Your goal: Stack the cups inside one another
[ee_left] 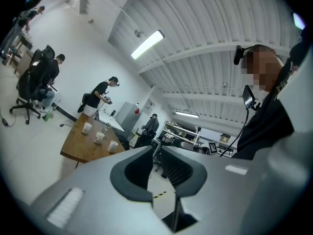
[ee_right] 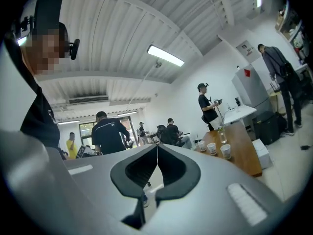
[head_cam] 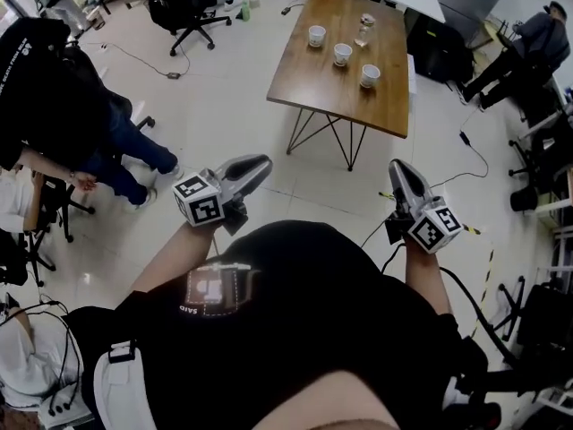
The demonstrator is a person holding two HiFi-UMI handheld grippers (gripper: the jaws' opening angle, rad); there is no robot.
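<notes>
Three cups (head_cam: 342, 54) stand apart in a row on the table (head_cam: 309, 81), beside a glass (head_cam: 364, 30). Only the head view shows the left gripper (head_cam: 262, 163) and right gripper (head_cam: 397, 167) well short of that table. Only the gripper views show each pair of jaws together, nothing between.

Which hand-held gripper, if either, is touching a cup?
Apart: neither. The head view shows the left hand-held gripper and right hand-held gripper over floor, well short of the table bearing the cups.

Head view looks steeply down; both gripper views face the far table (head_cam: 313, 83).
</notes>
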